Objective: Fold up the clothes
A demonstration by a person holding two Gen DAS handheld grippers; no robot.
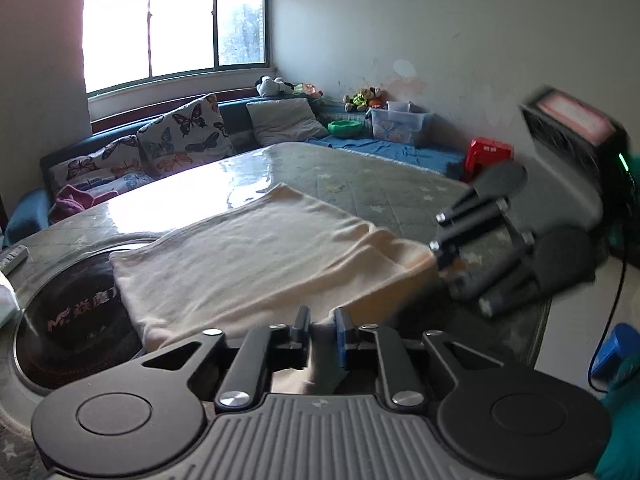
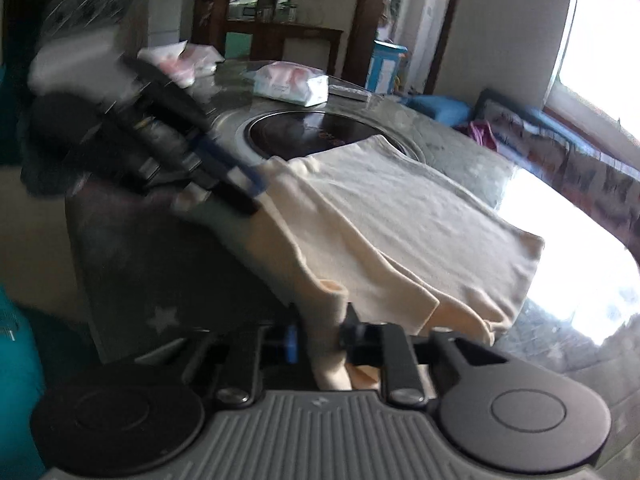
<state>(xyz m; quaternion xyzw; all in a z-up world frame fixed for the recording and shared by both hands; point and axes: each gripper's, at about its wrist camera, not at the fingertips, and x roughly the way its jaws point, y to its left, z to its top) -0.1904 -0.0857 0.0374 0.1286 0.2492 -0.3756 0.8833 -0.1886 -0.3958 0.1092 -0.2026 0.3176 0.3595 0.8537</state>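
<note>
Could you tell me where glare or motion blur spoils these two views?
Left wrist view: window glare whitens the table; the right gripper is smeared. Right wrist view: the left gripper is badly motion-blurred, and glare burns out the tabletop beyond the cream garment.

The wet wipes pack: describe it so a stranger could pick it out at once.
Start at the big glass-topped table where the cream garment lies. Beyond the round black cooktop set into the table, on its far side, sits the wet wipes pack. It is a soft white rectangular packet with pink print on top, fuller and neater than the crumpled white bags to its left.
</note>
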